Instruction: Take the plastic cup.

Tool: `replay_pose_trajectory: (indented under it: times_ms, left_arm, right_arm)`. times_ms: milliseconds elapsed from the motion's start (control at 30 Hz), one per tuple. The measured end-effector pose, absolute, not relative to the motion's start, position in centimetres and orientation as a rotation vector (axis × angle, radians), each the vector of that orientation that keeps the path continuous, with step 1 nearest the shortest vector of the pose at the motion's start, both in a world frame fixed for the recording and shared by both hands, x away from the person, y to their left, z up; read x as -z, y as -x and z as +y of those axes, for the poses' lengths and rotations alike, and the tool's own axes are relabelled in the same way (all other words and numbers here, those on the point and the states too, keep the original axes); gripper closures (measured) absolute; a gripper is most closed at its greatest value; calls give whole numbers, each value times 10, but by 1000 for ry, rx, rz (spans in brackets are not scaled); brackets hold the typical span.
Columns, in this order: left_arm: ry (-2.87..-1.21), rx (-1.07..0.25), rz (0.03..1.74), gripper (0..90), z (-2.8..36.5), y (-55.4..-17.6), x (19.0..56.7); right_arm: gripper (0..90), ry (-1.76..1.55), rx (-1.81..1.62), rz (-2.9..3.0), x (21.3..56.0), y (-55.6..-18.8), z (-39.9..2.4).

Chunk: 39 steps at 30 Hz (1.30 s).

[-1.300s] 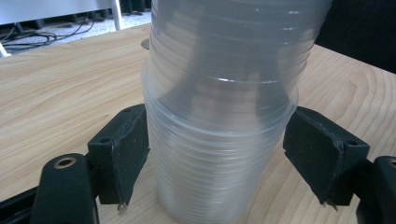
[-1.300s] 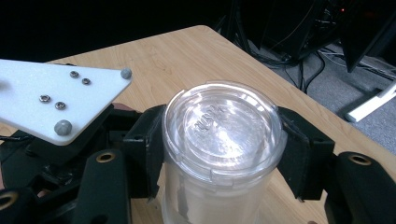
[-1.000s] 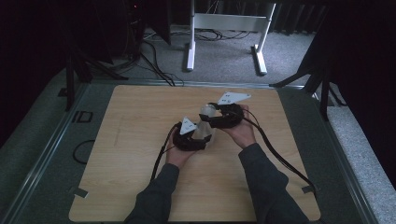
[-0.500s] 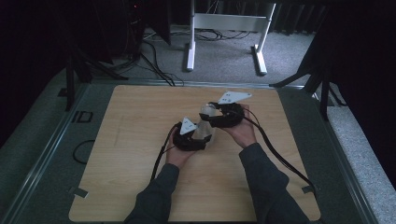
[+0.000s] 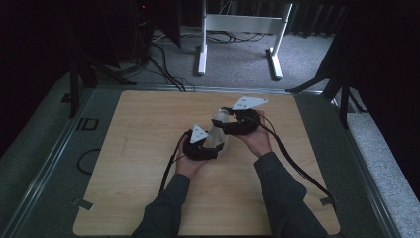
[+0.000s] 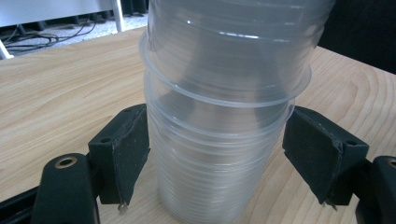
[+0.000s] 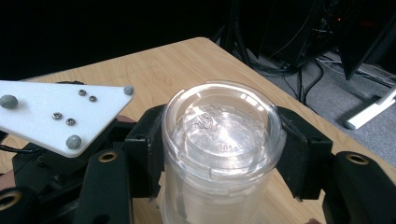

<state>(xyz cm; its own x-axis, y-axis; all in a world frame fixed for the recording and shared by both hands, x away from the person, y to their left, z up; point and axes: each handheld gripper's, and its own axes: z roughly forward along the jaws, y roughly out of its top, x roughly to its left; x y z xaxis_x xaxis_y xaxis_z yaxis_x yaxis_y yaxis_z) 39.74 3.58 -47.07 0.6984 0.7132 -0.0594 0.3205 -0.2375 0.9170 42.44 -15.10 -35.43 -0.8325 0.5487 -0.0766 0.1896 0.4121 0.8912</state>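
A stack of clear plastic cups [image 5: 218, 133] stands on the wooden table [image 5: 138, 148] between two hand-held grippers. In the left gripper view the left gripper [image 6: 217, 140] has its black pads against the sides of the lower cups [image 6: 219, 177], below the rims. It is shut on them. In the right gripper view the right gripper [image 7: 224, 140] clamps the upper end of the stack [image 7: 224, 126] from both sides. Seen from above, the left gripper [image 5: 208, 146] sits low at the stack's near left. The right gripper [image 5: 233, 121] is at its far right.
The left gripper's white three-cornered plate [image 7: 56, 114] shows close by in the right gripper view. Black cables [image 5: 297, 168] trail over the table toward the person. A white frame stand [image 5: 237, 29] and floor cables lie beyond the far edge.
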Motion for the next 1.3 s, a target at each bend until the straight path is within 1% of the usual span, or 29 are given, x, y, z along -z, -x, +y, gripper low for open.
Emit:
replay_pose_trajectory:
  times_ms: [700,800,867,1000,1300]
  left_arm:
    - [-1824,-462,809,241,36,-396,470]
    - [-1811,-469,804,235,37,-395,469]
    - [-1803,-485,805,207,37,-394,467]
    - [-1789,-492,797,190,38,-394,465]
    - [-1809,-489,795,221,36,-397,467]
  right_arm:
    - [402,-632,-1405,2314,351,-424,-153]
    - [402,-632,-1402,2320,352,-424,-153]
    - [402,-634,-1399,2322,352,-425,-153]
    - [402,-633,-1398,2329,354,-425,-151]
    - [402,-633,-1405,2335,354,-425,-151]
